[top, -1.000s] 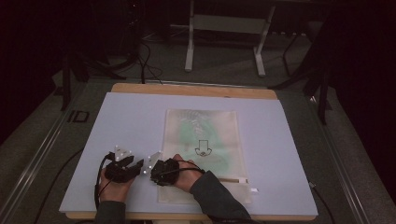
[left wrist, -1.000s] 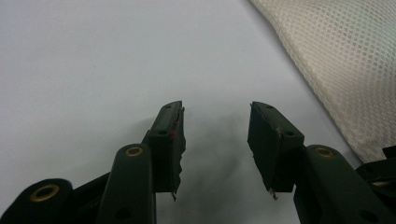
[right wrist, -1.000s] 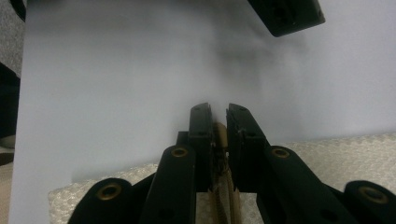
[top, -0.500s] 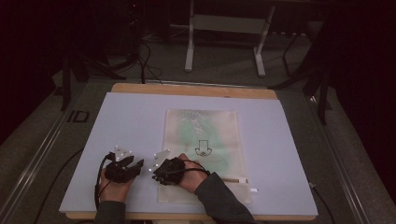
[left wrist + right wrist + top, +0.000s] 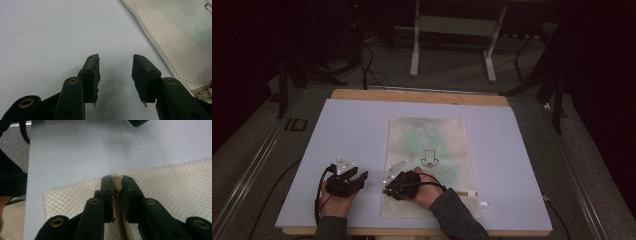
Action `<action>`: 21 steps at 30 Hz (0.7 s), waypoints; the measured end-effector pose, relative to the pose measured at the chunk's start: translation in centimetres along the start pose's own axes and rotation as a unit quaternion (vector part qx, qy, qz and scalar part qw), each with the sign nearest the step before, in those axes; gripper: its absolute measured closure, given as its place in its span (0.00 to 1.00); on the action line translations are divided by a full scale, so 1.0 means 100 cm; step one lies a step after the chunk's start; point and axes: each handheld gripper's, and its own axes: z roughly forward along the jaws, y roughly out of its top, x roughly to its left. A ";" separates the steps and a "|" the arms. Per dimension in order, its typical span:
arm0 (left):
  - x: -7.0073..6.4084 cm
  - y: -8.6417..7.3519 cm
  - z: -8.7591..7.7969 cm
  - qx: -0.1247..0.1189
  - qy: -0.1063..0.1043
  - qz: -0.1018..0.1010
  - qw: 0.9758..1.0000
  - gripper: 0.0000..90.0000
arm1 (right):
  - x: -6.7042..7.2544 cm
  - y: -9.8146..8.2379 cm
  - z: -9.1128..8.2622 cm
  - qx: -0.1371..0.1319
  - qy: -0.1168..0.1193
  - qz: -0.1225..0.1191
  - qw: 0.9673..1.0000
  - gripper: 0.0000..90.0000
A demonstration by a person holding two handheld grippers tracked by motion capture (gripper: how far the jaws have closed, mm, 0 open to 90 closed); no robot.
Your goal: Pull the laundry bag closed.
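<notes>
Zipper work: right gripper pinches the zipper strip of the mesh bag between its fingers; pull level along it. Left gripper, fingers spread and just narrowing with nothing between them, should pin the bag edge beside it on the bench.

Light: dim room, table evenly lit from above
Surroundings: near black
Shadows: soft under tools
Focus: near jaws slightly blurred

Left tongs agape — right tongs (clamped)
</notes>
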 end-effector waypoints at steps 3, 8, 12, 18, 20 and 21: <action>-0.002 0.000 0.000 -0.001 -0.003 0.003 1.000 0.65 | 0.000 -0.001 0.004 0.003 0.001 0.005 1.000 0.90; -0.007 0.000 -0.001 -0.004 -0.009 0.012 1.000 0.72 | -0.001 -0.006 0.005 0.003 0.003 0.006 1.000 0.90; -0.010 0.000 0.000 0.001 -0.020 0.025 0.999 0.81 | 0.000 -0.007 0.005 -0.001 0.002 0.006 1.000 0.91; -0.019 0.001 0.001 0.003 -0.039 0.051 0.998 0.95 | 0.004 -0.007 0.005 0.005 -0.011 -0.003 1.000 0.91; -0.021 0.002 0.002 0.004 -0.046 0.054 0.997 0.97 | 0.004 -0.007 0.005 0.005 -0.011 -0.002 1.000 0.90; -0.022 0.002 0.002 0.003 -0.049 0.053 0.997 0.98 | 0.004 -0.008 0.006 0.001 -0.011 0.001 1.000 0.91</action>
